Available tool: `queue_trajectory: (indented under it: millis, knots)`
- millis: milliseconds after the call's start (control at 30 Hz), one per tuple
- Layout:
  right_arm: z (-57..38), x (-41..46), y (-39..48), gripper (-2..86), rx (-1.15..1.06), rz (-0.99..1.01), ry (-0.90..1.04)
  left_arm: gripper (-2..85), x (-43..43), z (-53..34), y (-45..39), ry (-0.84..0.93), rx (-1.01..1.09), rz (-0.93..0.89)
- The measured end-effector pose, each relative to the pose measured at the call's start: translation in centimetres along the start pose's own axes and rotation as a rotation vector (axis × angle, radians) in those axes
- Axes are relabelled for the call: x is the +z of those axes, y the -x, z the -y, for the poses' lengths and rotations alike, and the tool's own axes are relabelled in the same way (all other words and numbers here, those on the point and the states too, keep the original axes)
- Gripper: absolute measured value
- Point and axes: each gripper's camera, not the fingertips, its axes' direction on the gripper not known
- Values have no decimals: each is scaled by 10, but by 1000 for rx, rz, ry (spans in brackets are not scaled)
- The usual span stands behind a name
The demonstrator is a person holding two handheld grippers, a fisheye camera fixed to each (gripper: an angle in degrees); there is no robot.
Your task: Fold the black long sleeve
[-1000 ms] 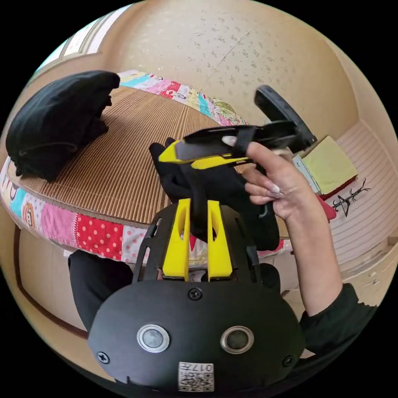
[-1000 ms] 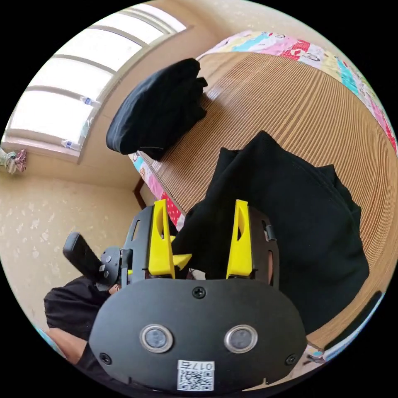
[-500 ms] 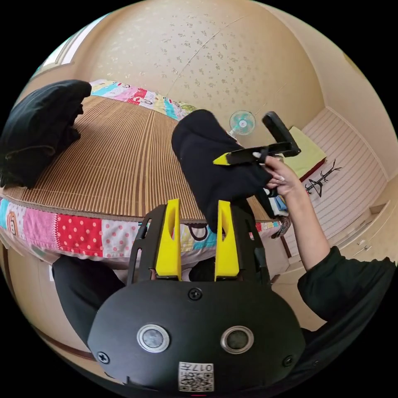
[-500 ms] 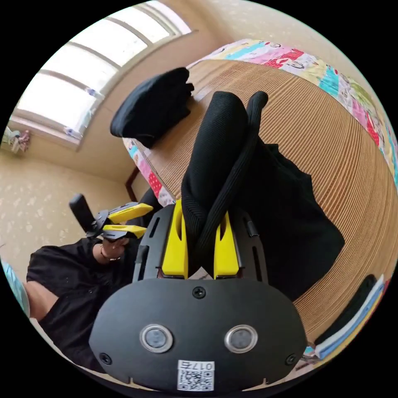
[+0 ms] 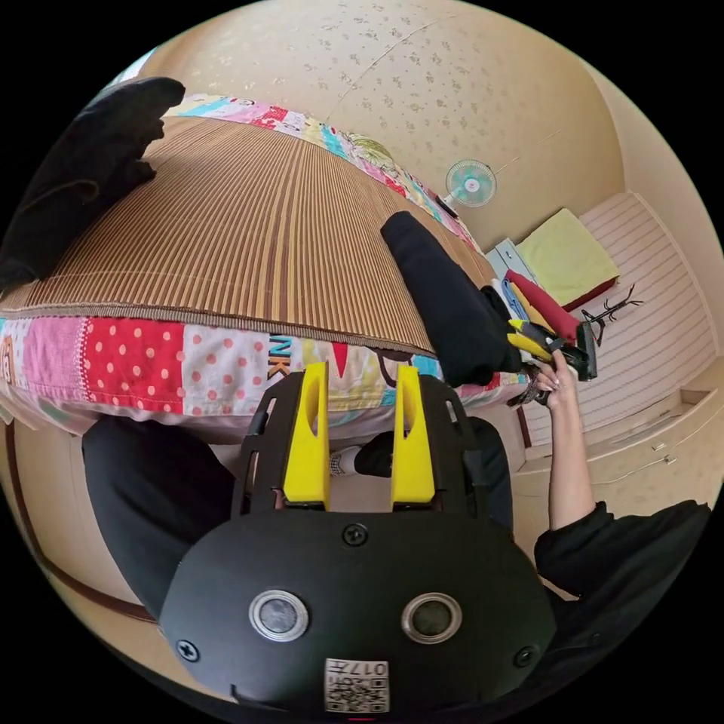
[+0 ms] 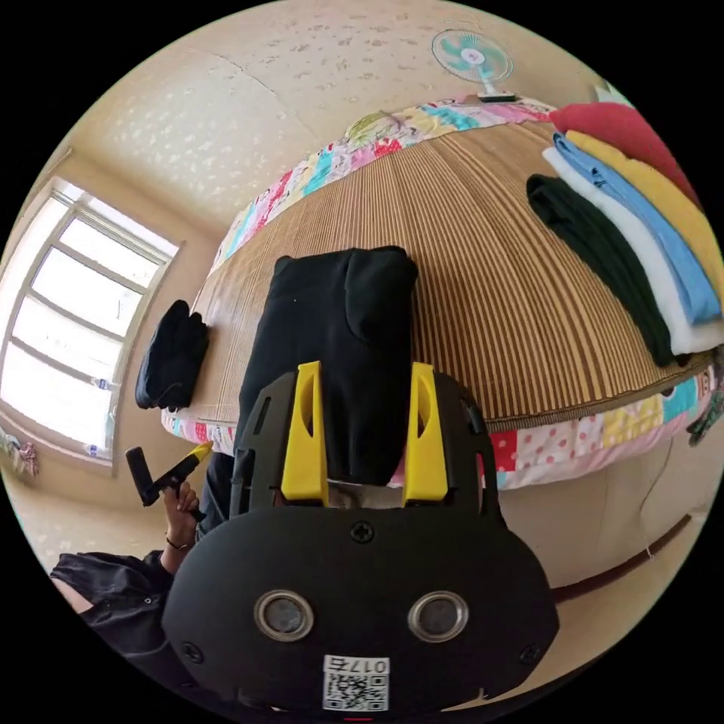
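Both yellow-jawed grippers, left [image 5: 356, 407] and right [image 6: 364, 411], open and empty; folded black knit long sleeve [image 6: 332, 339] on striped bamboo mat [image 6: 483, 256]: regrip its near edge squarely, keeping layers aligned.

My left gripper [image 5: 355, 377] has its yellow jaws parted with nothing between them. My right gripper [image 6: 365, 377] is spread just as wide and grips nothing. In the left gripper view my right hand [image 5: 554, 373] holds that gripper out at arm's length.
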Motion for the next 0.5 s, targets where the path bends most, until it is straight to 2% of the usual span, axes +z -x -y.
queue_trajectory:
  millis: [67, 167, 233, 333, 367, 433, 500]
  knots:
    - [-1, -7, 59, 174, -90, 1, -61, 126, 0, -4, 3, -1, -9, 5]
    - [3, 35, 151, 187, -262, 101, 36, 126, 3, -12, 7, 16, -23, -1]
    - [-8, 95, 203, 195, -343, 21, 110, 126, -1, -15, 9, 17, -12, 31]
    - [-32, 177, 223, 200, -366, -168, 251, 126, -23, -21, 21, -28, -15, 123]
    - [-38, 183, 223, 197, -365, -203, 233, 126, -33, -24, 27, -47, -18, 156]
    - [-62, 186, 222, 122, -432, -377, 99, 126, -45, -27, 37, -70, -30, 216]
    - [-65, 188, 214, 115, -453, -365, 99, 126, -52, -26, 54, -92, -76, 237]
